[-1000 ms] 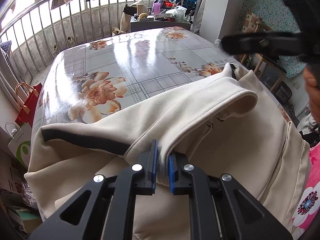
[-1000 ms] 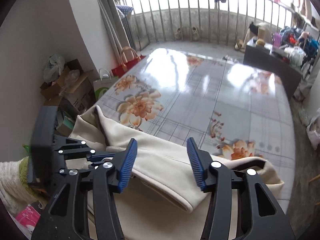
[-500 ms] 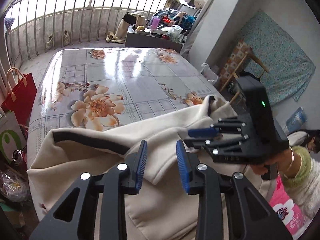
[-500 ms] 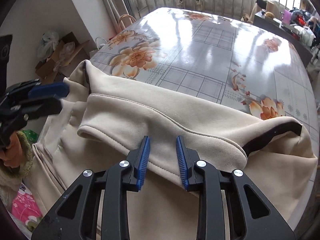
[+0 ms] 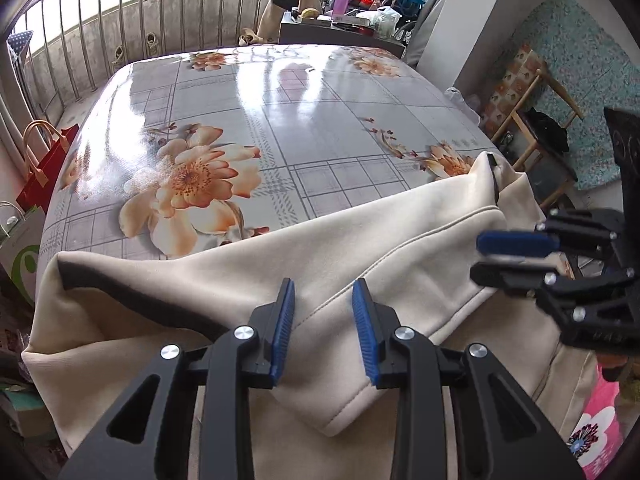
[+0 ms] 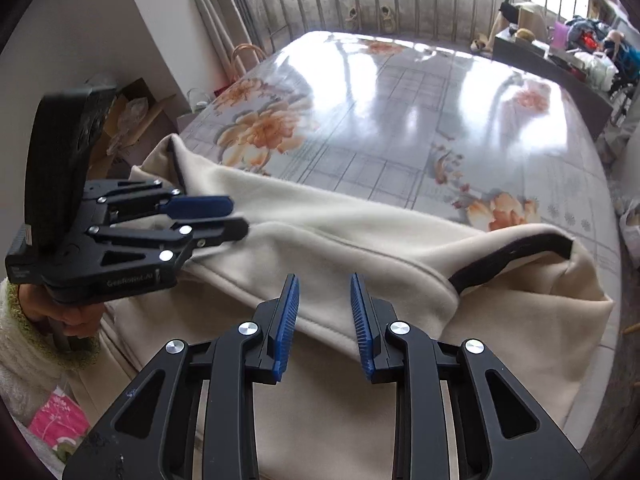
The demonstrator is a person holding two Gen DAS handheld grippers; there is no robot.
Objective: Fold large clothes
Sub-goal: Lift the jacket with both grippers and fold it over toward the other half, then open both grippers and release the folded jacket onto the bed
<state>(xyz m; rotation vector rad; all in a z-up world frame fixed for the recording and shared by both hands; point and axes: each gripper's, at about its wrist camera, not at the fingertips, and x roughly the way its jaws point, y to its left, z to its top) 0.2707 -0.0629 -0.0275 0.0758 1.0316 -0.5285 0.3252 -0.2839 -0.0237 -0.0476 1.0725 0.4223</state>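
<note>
Between the blue pads of the left tool (image 5: 323, 322): a gap, jaws spread, the folded hem of the cream garment (image 5: 360, 264) lying under the gap, pads not pressing on it.

Right tool (image 6: 324, 320): likewise parted, pads clear of the cloth, poised over the same folded edge. Each tool appears side-on in the other's view, the right tool at the right of the left wrist view (image 5: 516, 254), the left tool at the left of the right wrist view (image 6: 208, 218), its handle held by a hand (image 6: 68, 314) in a fleecy cream sleeve (image 6: 24, 360).

Cream garment: large, soft, fleece-like, one portion folded over the rest in a long diagonal band; a dark trim strip (image 6: 508, 256) at one end. It lies across the near part of the desk (image 5: 280, 120) and hangs over the near edge.

Desk: glossy covering, grey check with orange flowers, far part bare and reflecting window light.

Surroundings: metal railing (image 5: 160, 20) beyond the desk; red bag (image 5: 48, 160) on the floor beside the desk; cardboard box (image 6: 136, 116) by the wall; low cabinet with cluttered top (image 5: 340, 26).
</note>
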